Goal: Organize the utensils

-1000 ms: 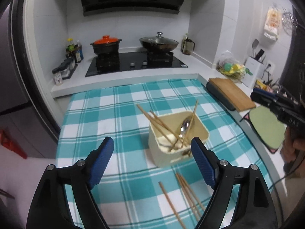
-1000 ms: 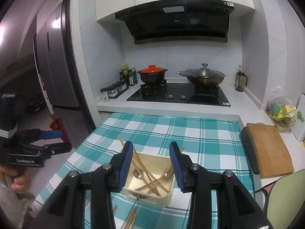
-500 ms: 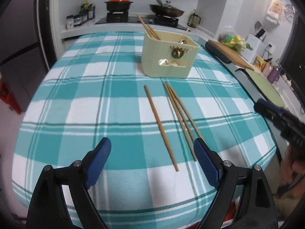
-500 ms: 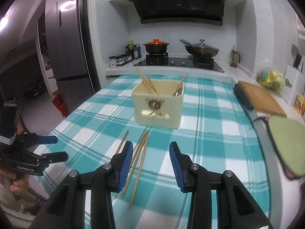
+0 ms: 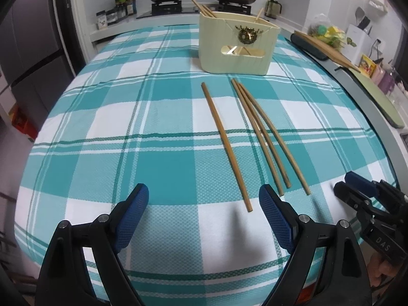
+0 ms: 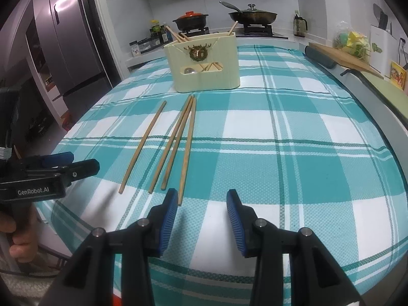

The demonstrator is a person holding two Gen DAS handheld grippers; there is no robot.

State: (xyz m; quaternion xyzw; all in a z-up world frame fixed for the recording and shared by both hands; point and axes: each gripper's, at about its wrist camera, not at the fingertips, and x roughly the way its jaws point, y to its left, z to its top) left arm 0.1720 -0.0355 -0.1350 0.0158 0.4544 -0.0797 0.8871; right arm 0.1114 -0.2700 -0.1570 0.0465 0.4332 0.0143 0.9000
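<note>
Right wrist view shows four loose chopsticks (image 6: 176,142) flat on the checked tablecloth (image 6: 293,153) before the cream utensil box (image 6: 204,63), with right gripper (image 6: 201,204) and left gripper (image 5: 204,206) both agape and empty, so pinching one stick near its nearer end looks wisest.

Home kitchen: stove (image 6: 257,29), pots (image 6: 190,20), fridge (image 6: 63,48).
</note>
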